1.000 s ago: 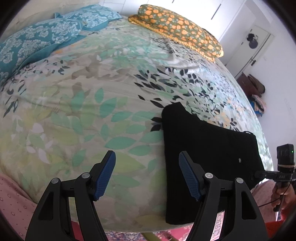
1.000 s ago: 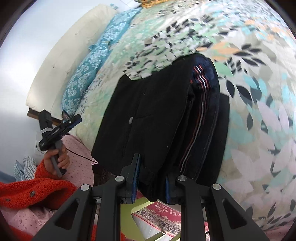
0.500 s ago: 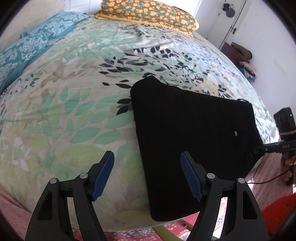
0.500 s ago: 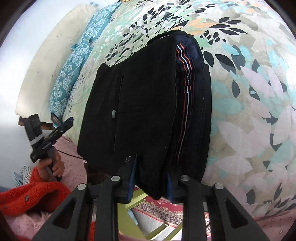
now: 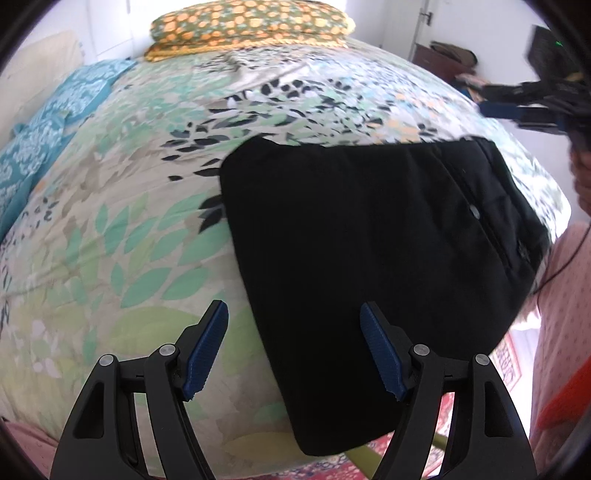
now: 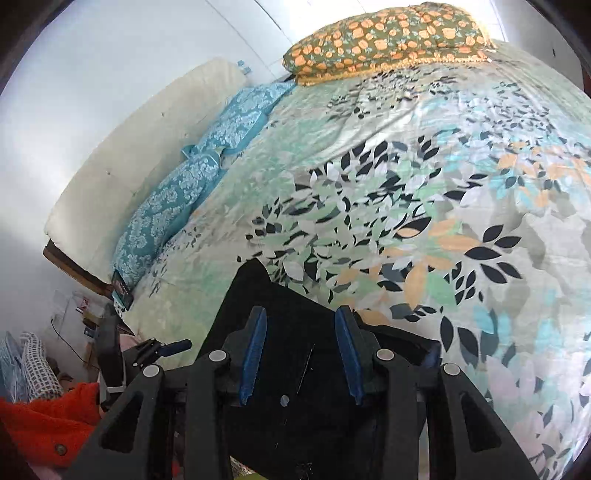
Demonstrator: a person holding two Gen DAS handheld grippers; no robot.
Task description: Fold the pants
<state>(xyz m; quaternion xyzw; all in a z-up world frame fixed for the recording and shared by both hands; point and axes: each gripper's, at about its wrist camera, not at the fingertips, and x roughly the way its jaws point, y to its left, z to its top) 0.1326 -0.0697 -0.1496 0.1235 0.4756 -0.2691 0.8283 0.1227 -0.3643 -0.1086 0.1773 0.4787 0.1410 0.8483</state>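
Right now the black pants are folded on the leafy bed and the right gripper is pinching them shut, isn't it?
Not quite. The black pants do lie folded on the leafy bed, but the right gripper is not pinching them. The right wrist view shows its jaws open above the cloth, with a clear gap between the blue pads.

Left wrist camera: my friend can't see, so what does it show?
Folded black pants lie flat at the edge of a leafy bedspread. The open left gripper hovers near them, holding nothing. An orange-flowered pillow sits far back.
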